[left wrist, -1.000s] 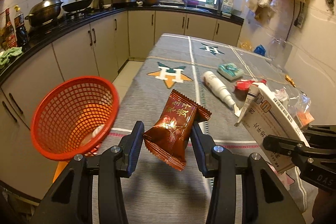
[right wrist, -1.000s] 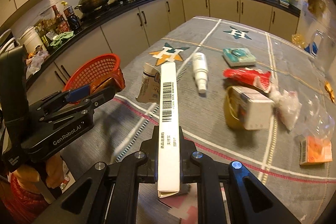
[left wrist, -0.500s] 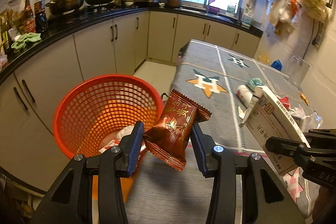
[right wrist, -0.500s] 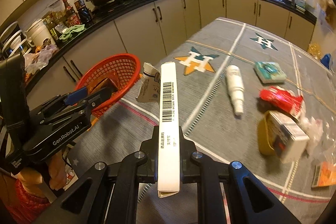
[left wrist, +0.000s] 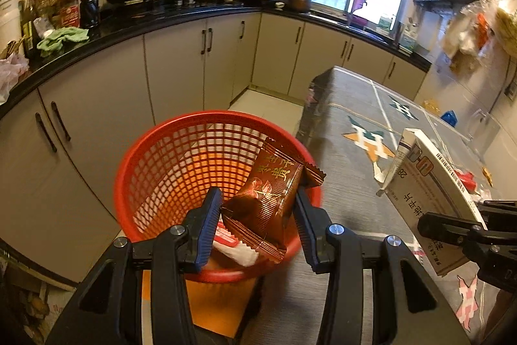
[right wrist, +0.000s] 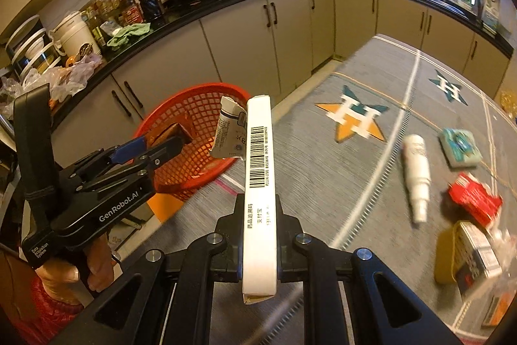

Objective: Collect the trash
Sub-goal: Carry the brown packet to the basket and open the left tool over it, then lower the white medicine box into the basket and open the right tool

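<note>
The left hand-held gripper (left wrist: 258,212) is clamped on a brown snack wrapper (left wrist: 269,199), which hangs above the open mouth of the red mesh basket (left wrist: 155,164); the basket stands just off the near left edge of the table (left wrist: 349,183) and has some white and red scraps at its bottom; the right hand-held gripper (right wrist: 260,231) is closed tight on a flat white medicine box (right wrist: 258,170) with a barcode along its edge and a folded leaflet (right wrist: 229,131) poking out at the far end; that box is over the table's near left part, beside the basket; farther right on the grey cloth lie a white bottle (right wrist: 416,173), a teal packet (right wrist: 460,147), a red wrapper (right wrist: 475,199) and a small carton (right wrist: 475,251); kitchen cabinets (left wrist: 181,73) run along the far left.
</note>
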A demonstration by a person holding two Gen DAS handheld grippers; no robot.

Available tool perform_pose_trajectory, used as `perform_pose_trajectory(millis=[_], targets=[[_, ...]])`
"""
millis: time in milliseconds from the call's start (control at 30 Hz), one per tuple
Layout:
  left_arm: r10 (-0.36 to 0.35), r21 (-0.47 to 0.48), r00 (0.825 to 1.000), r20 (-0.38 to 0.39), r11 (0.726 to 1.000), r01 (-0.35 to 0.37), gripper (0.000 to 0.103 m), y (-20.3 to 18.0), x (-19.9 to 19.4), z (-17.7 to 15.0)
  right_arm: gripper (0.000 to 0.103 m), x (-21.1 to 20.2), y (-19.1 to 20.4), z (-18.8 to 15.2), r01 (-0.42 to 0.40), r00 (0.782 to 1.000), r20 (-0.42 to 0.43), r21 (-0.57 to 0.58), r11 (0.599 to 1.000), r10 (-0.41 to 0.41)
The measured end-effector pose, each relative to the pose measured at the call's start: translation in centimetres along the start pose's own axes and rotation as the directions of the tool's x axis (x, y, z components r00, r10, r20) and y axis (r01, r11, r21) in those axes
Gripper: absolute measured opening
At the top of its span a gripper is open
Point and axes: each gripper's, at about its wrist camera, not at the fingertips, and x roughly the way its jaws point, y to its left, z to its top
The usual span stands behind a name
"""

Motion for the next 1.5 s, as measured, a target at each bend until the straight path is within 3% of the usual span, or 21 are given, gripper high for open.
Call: perform_pose_trajectory(millis=[433,767,833,933,1500], targets=[[0.029,-0.058,0.999,-0.025,0.998,-0.03,0.044,3.9,1.9,0.6,0.014,4.7,2.6,4.6,-0.084,0.995,-0.048,-0.017,0.996,0.083],[0.033,-0.074,0.999,-0.04,0.997,-0.036,0.044,4.9,2.8,0.6,0.015,8.9,3.8,6.9,-0.096,0.992,-0.084,-0.007,0.995,0.095],[0.03,-0.08,0.999,-0.045,0.996,-0.033,0.044,5.0,2.8,0.6,0.024,9.3,3.8,6.9,-0.099,0.991,-0.091,-0.003,0.995,0.098],[0.027,-0.087,0.999,-0.044,0.996,-0.031,0.045,5.3,2.7,0.5,0.037,9.1,3.4,6.9,-0.1,0.992,-0.08,0.007,0.995,0.1],[0.012,-0.062,0.999,-0.046,0.998,-0.015,0.056,2.6,1.2,-1.0,0.038,4.2,0.7,2.9,-0.069,0.997,-0.015,0.07,0.995,0.07]])
